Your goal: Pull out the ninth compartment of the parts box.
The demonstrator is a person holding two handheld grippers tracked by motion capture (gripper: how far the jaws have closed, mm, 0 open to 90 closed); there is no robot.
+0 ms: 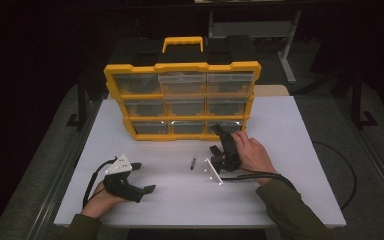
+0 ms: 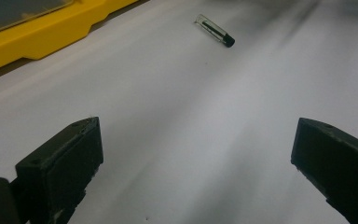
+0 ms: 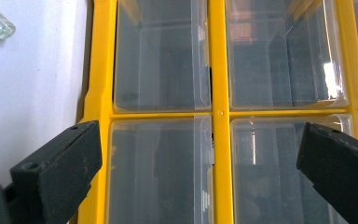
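Jaws spread wide and empty, the left hand-held gripper (image 1: pixel 139 176) rests low on the white worktop (image 1: pixel 290 150), aimed toward the small vial (image 1: pixel 193 162) lying loose mid-table, probably to pick it up. Further right, the right hand-held gripper (image 1: pixel 219 131), also wide, faces the yellow drawer organizer (image 1: pixel 182 100), seemingly to open a bottom-row drawer.
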